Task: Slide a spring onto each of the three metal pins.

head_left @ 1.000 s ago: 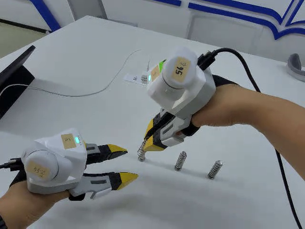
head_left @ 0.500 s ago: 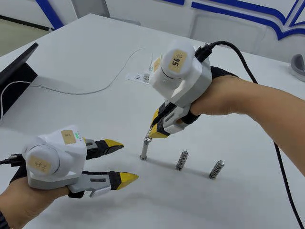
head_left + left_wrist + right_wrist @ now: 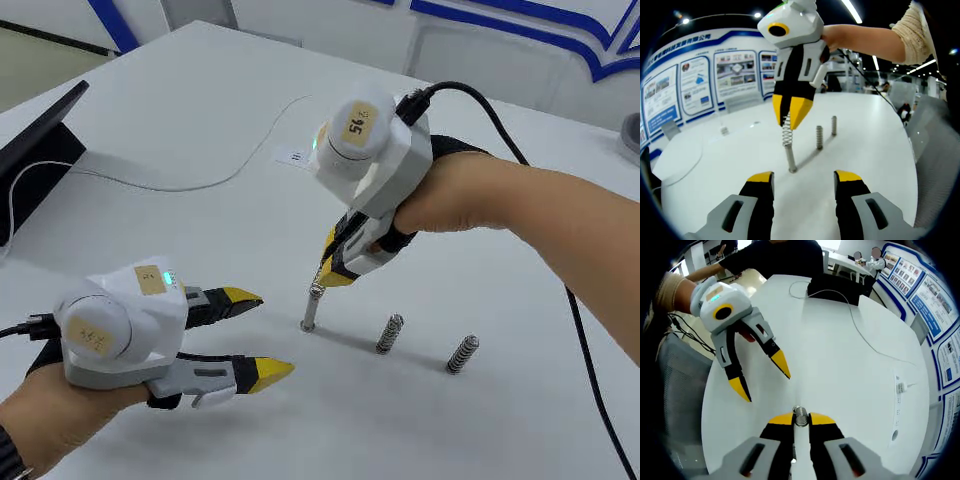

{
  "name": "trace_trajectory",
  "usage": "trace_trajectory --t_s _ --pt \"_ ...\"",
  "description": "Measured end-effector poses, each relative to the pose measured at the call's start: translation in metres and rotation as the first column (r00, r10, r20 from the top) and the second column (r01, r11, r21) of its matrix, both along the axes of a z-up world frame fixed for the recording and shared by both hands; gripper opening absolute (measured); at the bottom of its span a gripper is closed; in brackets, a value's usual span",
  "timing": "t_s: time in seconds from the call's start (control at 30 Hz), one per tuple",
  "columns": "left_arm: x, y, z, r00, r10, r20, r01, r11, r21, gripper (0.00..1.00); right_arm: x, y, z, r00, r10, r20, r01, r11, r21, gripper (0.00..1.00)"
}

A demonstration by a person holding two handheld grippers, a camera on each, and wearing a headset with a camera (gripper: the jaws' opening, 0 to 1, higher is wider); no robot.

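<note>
1. Gripping a small coiled steel spring (image 3: 800,416) between jaws closed almost fully on its upper turns, the right gripper (image 3: 335,277) is holding it at the top of the slim upright metal pin (image 3: 310,312). This pin is standing leftmost on the white tabletop (image 3: 200,130). In the left gripper view, the spring's lower coils are sitting over the pin's tip.
2. The left gripper (image 3: 258,335) is hovering near that pin, jaws spread wide and carrying nothing.
3. The middle spring-covered pin (image 3: 390,333) and the rightmost spring-covered pin (image 3: 462,353) are standing alongside, apparently finished.
4. Risk: releasing while the spring is leaning off the pin's axis is likely to leave coils snagging on the tip or jumping clear.
5. Risk: pressing down at an angle is loading the pin sideways, possibly tipping it or buckling the spring.
</note>
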State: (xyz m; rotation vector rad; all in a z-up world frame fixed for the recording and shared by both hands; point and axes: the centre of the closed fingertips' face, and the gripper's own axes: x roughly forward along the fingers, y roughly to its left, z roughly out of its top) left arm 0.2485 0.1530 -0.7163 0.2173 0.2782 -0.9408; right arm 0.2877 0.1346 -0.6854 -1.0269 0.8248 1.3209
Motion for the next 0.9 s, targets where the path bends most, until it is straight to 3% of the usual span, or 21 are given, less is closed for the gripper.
trace_trajectory --t_s 0.43,0.9 --pt "0.001 -0.001 -0.003 1.0 -0.011 -0.007 0.011 1.0 0.003 0.49 0.001 0.001 -0.022 1.0 -0.001 -0.022 0.0 0.998 -0.058 0.12" --pt "0.002 0.002 -0.005 1.0 -0.005 -0.02 0.005 1.0 0.006 0.49 -0.002 0.004 -0.048 0.998 -0.027 -0.063 0.022 0.997 -0.068 0.12"
